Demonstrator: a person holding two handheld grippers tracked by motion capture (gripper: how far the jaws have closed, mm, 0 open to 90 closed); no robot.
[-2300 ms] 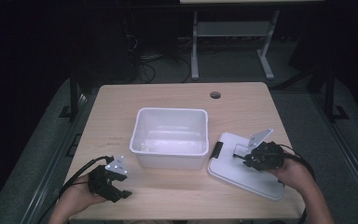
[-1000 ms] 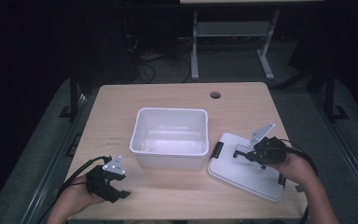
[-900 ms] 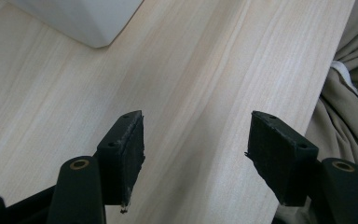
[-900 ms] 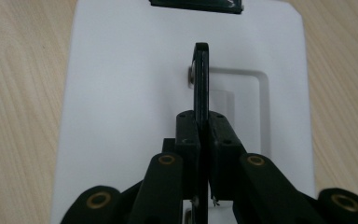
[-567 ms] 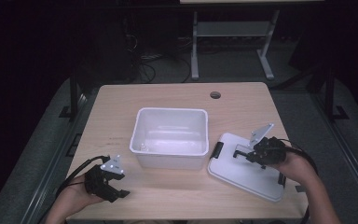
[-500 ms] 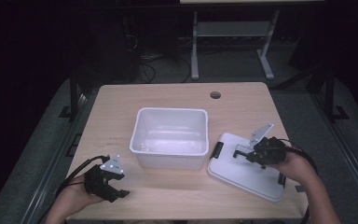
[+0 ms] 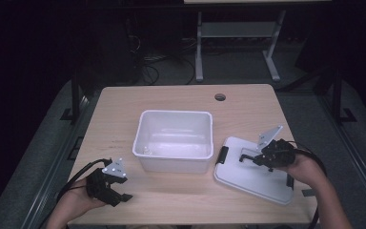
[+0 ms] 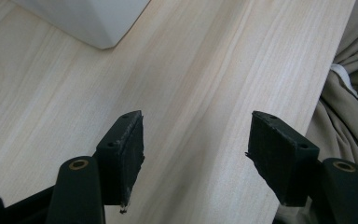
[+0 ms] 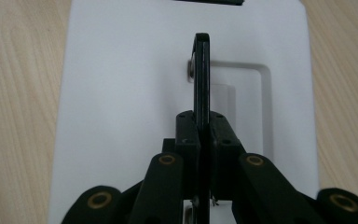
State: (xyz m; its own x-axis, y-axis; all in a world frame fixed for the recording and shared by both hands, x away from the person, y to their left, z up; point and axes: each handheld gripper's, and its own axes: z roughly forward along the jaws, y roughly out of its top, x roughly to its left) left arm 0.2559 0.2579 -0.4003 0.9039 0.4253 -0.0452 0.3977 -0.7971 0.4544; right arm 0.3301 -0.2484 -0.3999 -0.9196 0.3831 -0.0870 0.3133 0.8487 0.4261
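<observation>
The right gripper is closed on the black handle of the white lid, near the table's right edge. The left gripper, near the front-left corner, stands open and holds nothing.

No lettering, label, brand or number can be read anywhere. The white lid and the white bin are blank (their surfaces show plain plastic), and the wooden table bears nothing but grain.
</observation>
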